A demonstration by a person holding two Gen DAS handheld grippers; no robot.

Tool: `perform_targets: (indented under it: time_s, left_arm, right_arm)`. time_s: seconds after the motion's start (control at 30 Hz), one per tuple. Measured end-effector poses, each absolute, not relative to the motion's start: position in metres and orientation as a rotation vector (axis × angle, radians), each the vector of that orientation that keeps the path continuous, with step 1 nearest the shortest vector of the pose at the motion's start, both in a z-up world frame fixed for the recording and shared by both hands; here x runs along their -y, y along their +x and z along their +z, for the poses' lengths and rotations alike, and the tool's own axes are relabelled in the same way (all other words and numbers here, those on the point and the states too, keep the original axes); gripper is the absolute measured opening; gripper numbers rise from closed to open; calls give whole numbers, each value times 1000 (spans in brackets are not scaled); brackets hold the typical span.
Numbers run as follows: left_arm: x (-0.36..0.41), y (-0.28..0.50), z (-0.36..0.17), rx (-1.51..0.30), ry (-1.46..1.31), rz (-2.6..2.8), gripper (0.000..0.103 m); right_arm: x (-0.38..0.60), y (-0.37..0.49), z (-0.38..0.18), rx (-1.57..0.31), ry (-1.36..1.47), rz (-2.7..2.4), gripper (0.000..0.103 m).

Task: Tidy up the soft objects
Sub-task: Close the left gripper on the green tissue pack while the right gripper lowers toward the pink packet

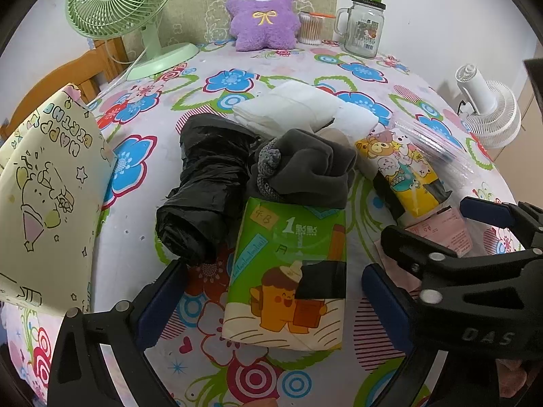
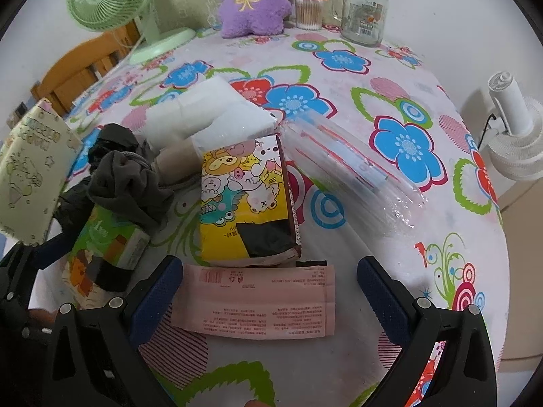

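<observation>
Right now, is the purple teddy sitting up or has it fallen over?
Sitting up. The purple plush stands upright at the table's far edge, face and yellow bow toward the camera, against the patterned backing behind it.

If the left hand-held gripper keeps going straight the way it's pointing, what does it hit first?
Most likely the green tissue pack. It lies right between the open fingers of the left hand-held gripper, nearest in line. Behind it sit the grey cloth bundle and the black plastic bag, though depth is hard to judge.

Both wrist views low, near the table (image 1: 135, 237), facing its far wall, sharing the central pile.
</observation>
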State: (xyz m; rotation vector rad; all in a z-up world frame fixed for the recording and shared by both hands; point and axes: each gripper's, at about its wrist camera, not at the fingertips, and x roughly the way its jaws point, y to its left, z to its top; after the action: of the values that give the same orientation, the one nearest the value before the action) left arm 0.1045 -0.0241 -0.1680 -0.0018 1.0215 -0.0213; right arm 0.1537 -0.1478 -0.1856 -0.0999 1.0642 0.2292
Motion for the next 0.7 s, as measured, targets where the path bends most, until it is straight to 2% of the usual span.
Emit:
perform_targets:
  time_s: [0.2, 0.27, 0.33, 0.43, 0.47, 0.53, 0.57, 0.6, 0.7]
  left_arm:
    - [24, 104, -168, -1019, 8, -22, 103]
    - [25, 104, -167, -1022, 19, -26, 99]
    - [28, 103, -167, -1013, 37, -33, 92]
    - [31, 101, -165, -1005, 51, -60, 80]
    - [31, 101, -164, -1006, 51, -72, 79]
    - [31, 100, -163, -1011, 39, -99, 64]
    - [32, 100, -162, -1010, 41, -98, 58]
    - [32, 100, -161, -1005, 40, -101, 55]
    - [33, 100, -159, -1006, 38, -103, 55]
  right_arm:
    - [144, 154, -188, -1063, -116, 193, 103]
    - [144, 154, -188, -1062, -118, 199, 103]
    - [144, 154, -188, -1062, -121, 200, 102]
    - [145, 152, -187, -1056, -120, 181, 96]
    - [147, 151, -185, -1050, -119, 180, 91]
    - [148, 150, -183, -1045, -121, 179, 83]
    - [149, 149, -182, -1043, -120, 177, 76]
    - [150, 149, -181, -1041, -118, 178, 68]
    - [154, 148, -178, -1042, -105, 172, 50]
